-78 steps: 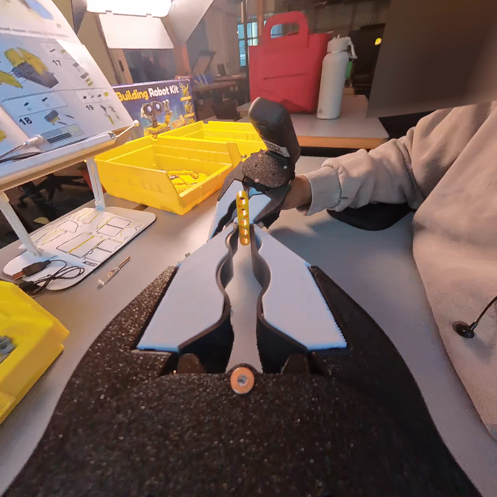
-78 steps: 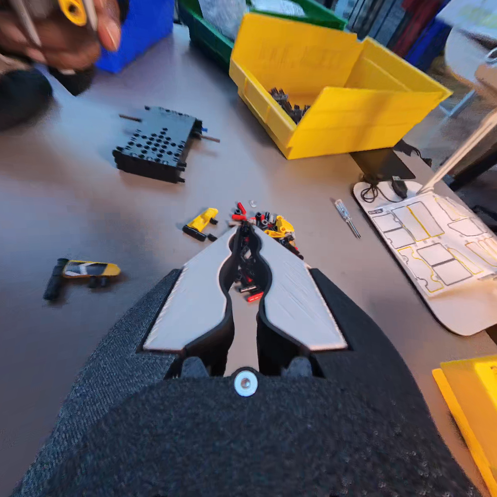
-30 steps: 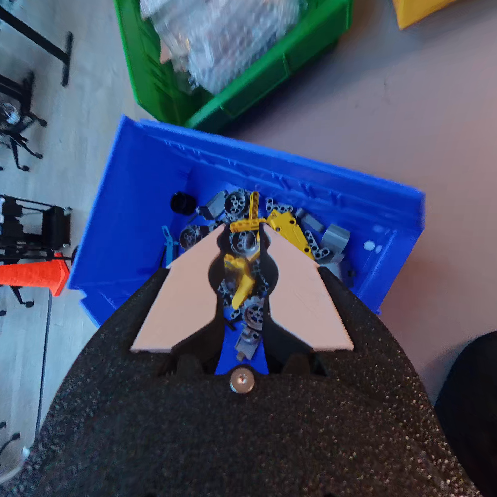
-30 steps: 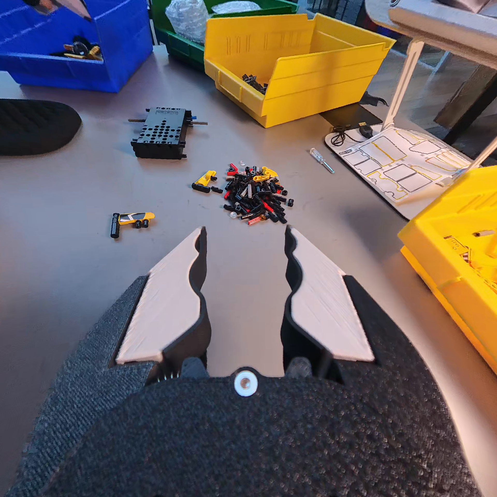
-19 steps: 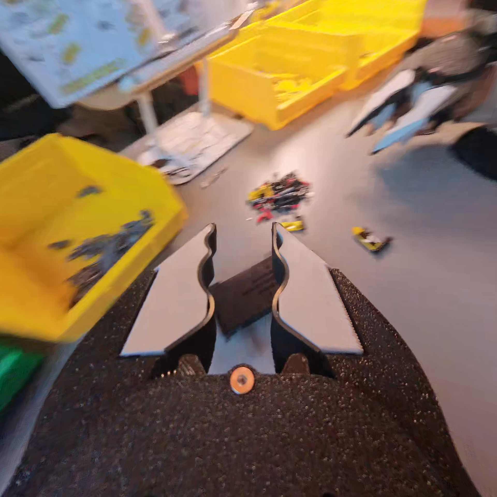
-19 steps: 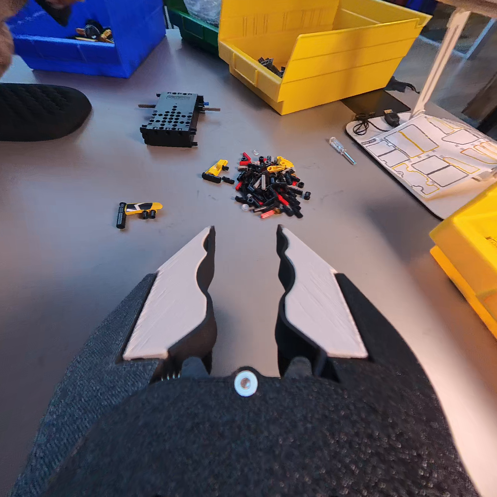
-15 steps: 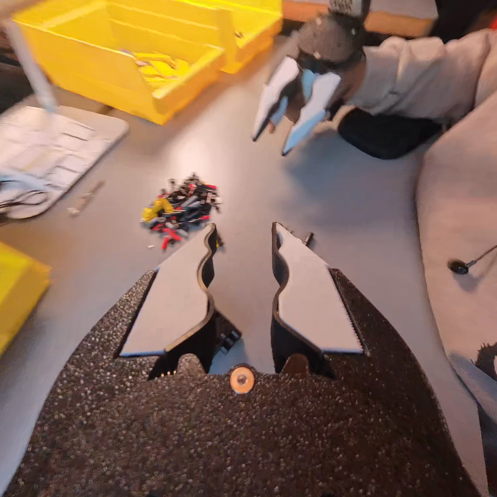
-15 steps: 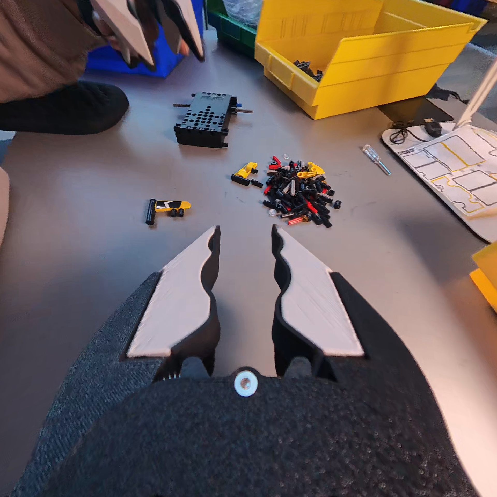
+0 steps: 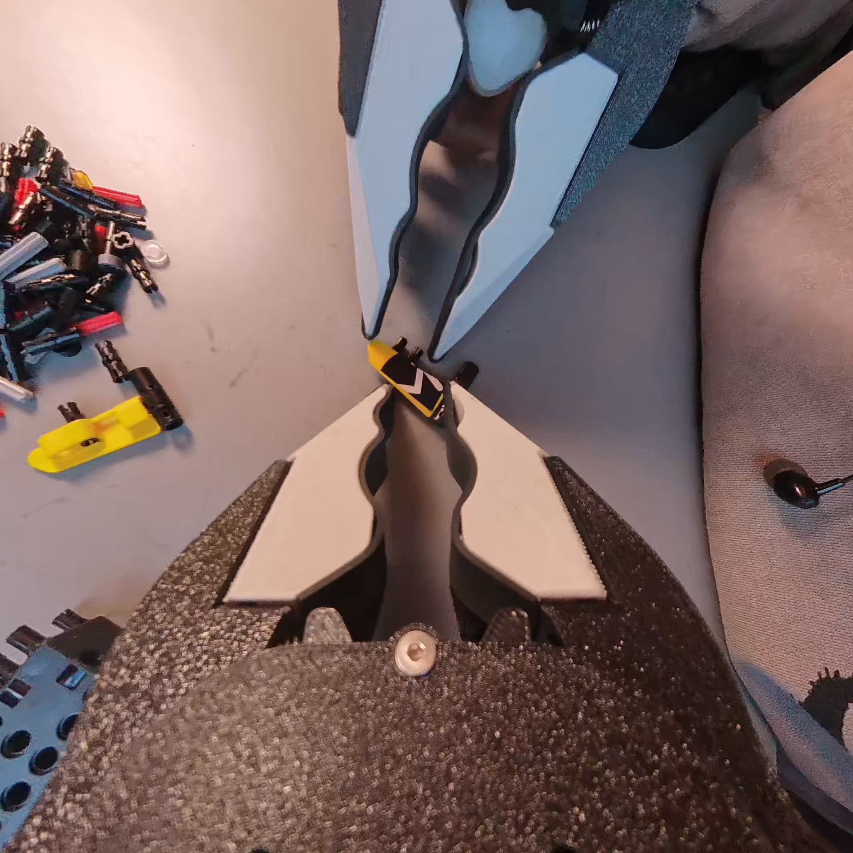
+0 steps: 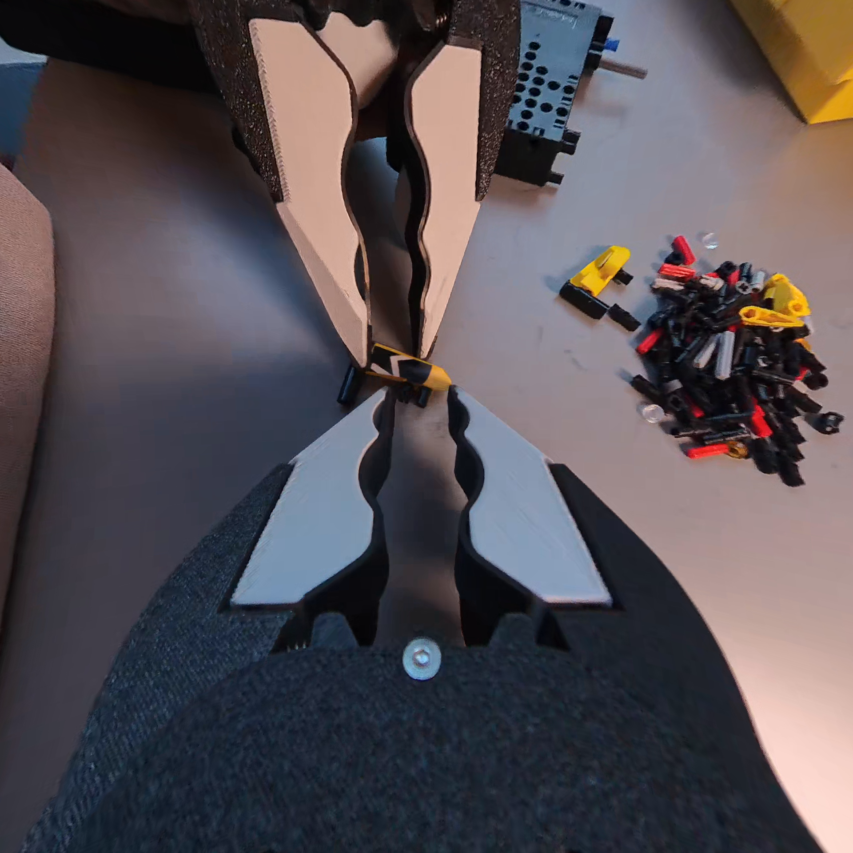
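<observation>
Left claw (image 9: 419, 392) and right claw (image 10: 417, 392) (both narrowly parted), tips meeting at striped yellow piece (image 9: 408, 385), grey table (image 9: 231, 138)

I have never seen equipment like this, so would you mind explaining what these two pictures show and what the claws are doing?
There is no robot here: a person holds a two-finger claw in each hand, and a camera on each looks forward along its fingers. One picture is from the left claw, the other from the right claw, so each also shows the other claw opposite. They meet tip to tip over a small yellow-and-black piece on the grey table. Both are open, with the fingertips close around the piece; neither clearly grips it. Nearby lie a pile of small building pins, another yellow part and a black perforated block.
</observation>
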